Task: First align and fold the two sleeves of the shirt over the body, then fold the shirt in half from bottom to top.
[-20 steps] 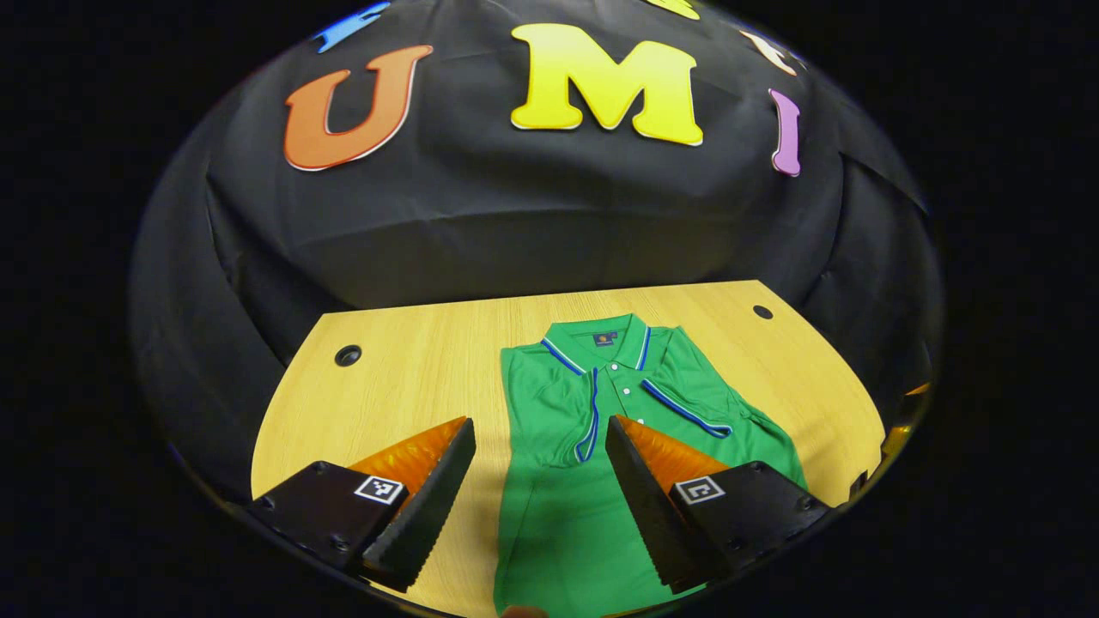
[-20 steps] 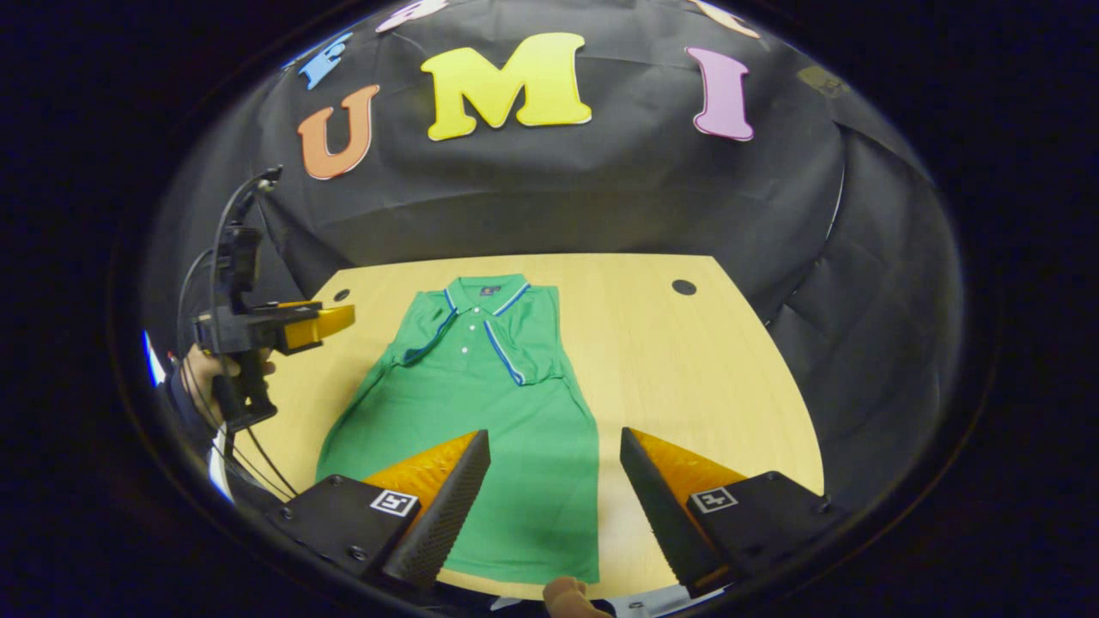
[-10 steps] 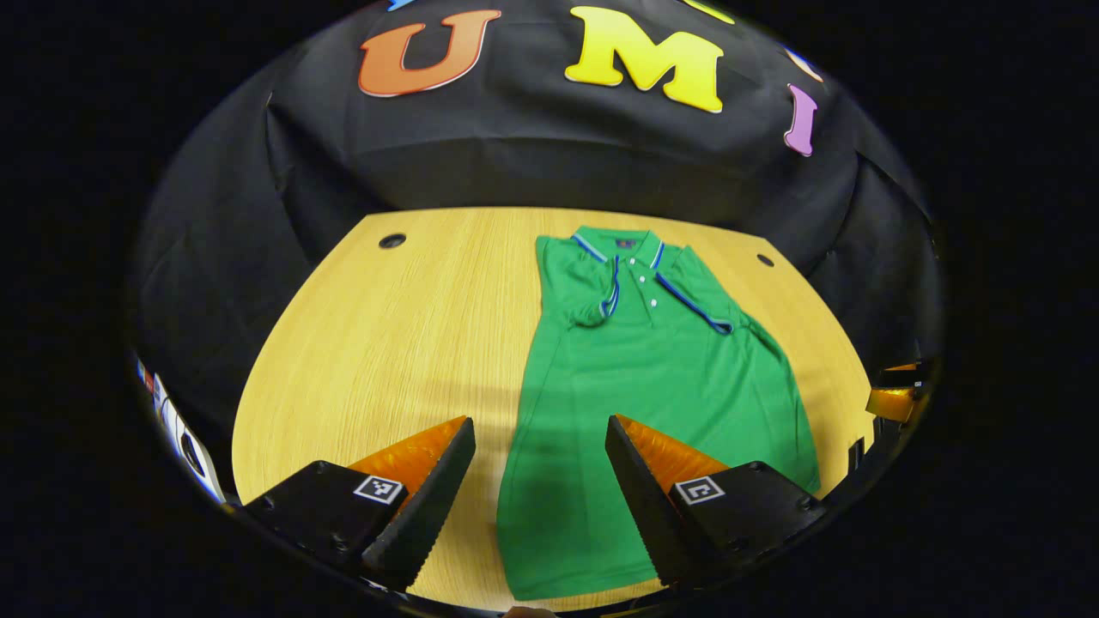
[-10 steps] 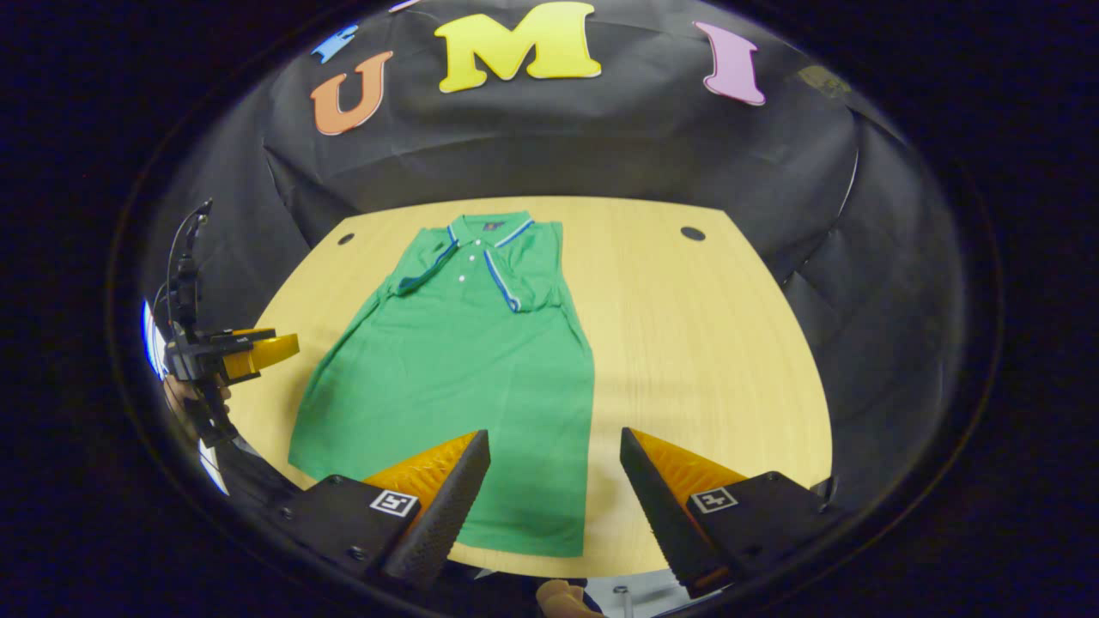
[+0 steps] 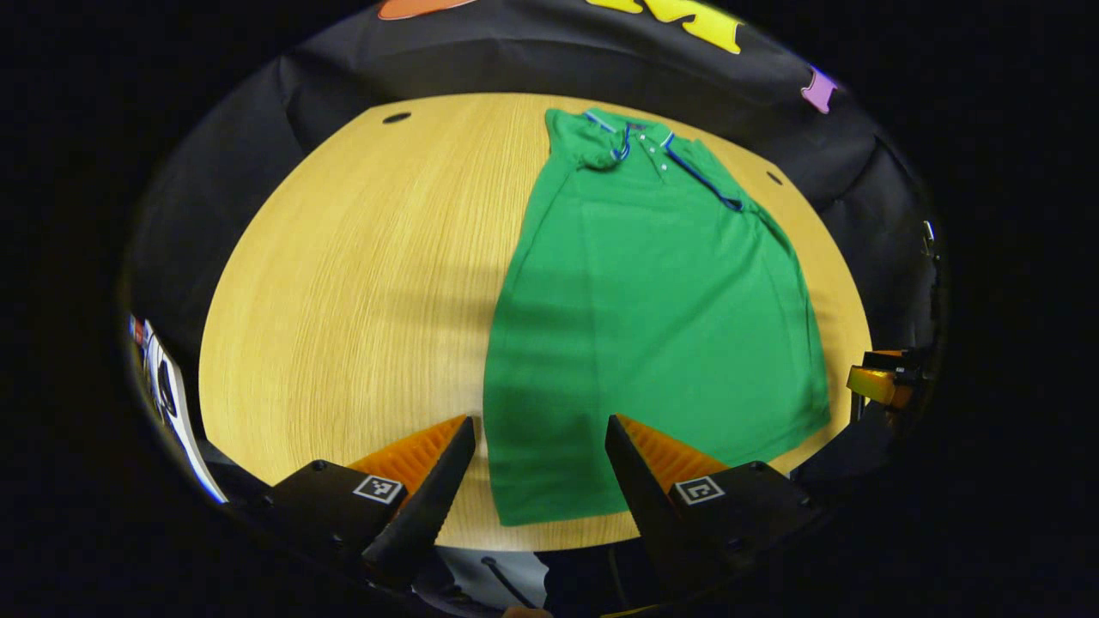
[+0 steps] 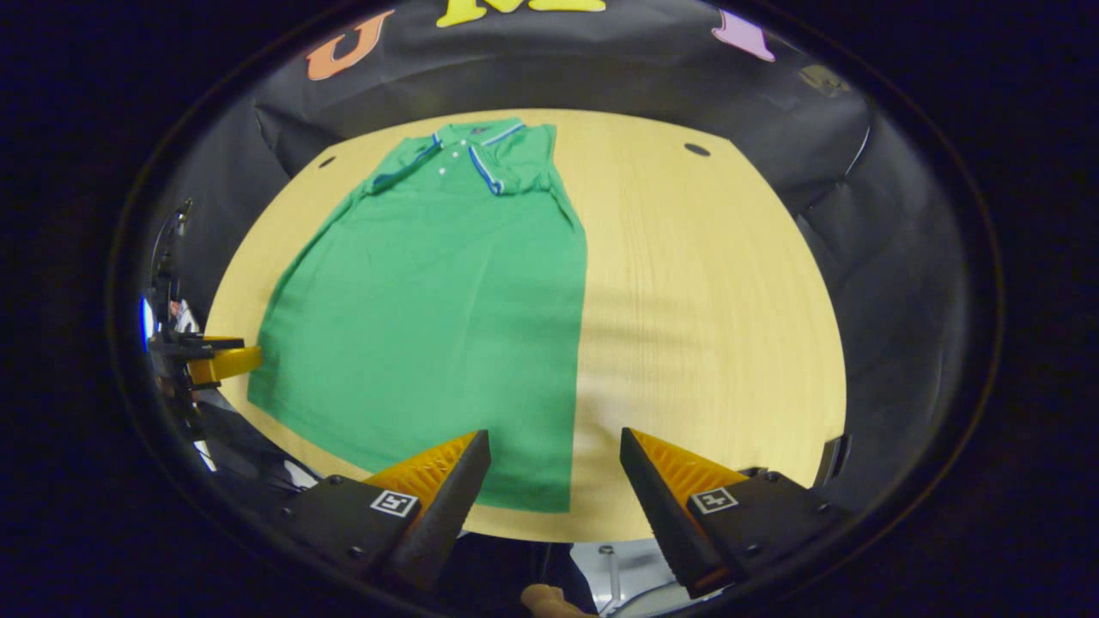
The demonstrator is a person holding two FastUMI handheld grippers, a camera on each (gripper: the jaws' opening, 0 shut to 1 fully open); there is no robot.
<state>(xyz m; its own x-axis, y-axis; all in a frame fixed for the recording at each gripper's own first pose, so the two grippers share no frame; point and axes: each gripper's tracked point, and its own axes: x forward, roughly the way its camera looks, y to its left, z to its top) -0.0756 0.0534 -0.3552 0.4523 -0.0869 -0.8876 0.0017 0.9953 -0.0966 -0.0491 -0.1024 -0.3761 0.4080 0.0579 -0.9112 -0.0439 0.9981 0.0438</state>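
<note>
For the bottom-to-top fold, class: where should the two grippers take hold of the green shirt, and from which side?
Grip the green shirt at its two hem corners, nearest the table's front edge, coming from that front side. The hem lies flat and straight there, and both open grippers, left gripper and right gripper, probably suit one corner each.

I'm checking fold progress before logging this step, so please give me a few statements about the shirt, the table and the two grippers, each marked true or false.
1. The green shirt lies flat on the wooden table. True.
2. Both sleeves are spread out to the sides. False: both are folded in over the body.
3. The right gripper is shut on the hem. False: its fingers stand apart near the shirt's bottom right corner, holding nothing.
4. The left gripper is open, near the bottom left corner. True.
5. The shirt is already folded in half bottom to top. False: it lies full length, collar at the far end.
</note>
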